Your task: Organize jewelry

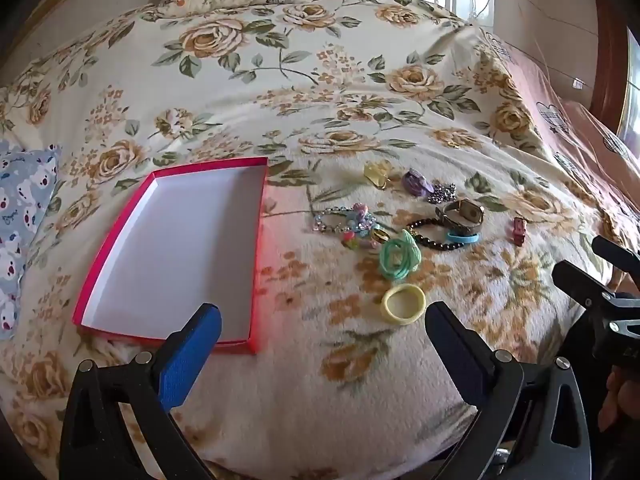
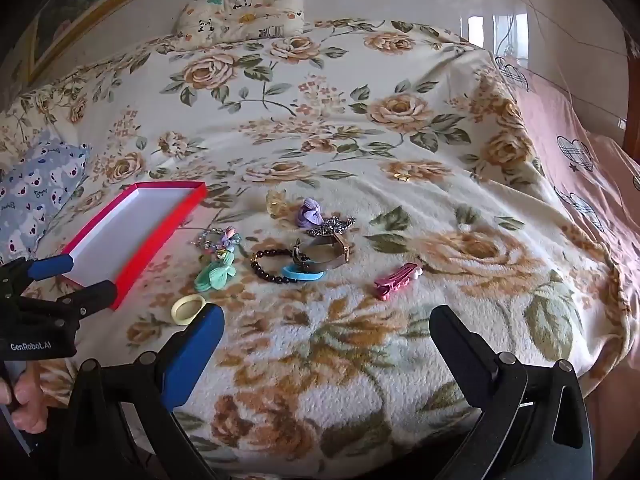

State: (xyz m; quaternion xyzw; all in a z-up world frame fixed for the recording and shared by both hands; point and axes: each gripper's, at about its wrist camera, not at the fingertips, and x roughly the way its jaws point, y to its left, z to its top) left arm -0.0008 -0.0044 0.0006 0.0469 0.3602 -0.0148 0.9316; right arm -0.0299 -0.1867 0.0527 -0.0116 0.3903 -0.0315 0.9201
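A red box (image 1: 256, 264) with a bare white inside lies on the floral blanket; it also shows in the right wrist view (image 2: 132, 276). Right of it lie a yellow hair tie (image 1: 403, 303) (image 2: 188, 309), a green hair tie (image 1: 399, 259) (image 2: 215, 274), a dark bead bracelet (image 1: 432, 236) (image 2: 272, 268), a watch (image 1: 462, 214) (image 2: 328, 254), a blue ring (image 1: 462, 237) (image 2: 302, 274), a pink clip (image 1: 519, 230) (image 2: 396, 276) and a purple piece (image 2: 310, 212). My left gripper (image 1: 324, 326) (image 2: 86, 278) is open and empty, near the box's near corner. My right gripper (image 2: 326, 328) (image 1: 592, 258) is open and empty, short of the jewelry.
A beaded charm bracelet (image 1: 346, 222), a yellow clear piece (image 1: 378, 174) and a sparkly chain (image 1: 442, 192) lie among the jewelry. A blue patterned pillow (image 1: 20, 232) sits left of the box. A panda pillow (image 2: 240, 16) is at the bed's far end. A pink sheet (image 2: 580, 168) covers the right edge.
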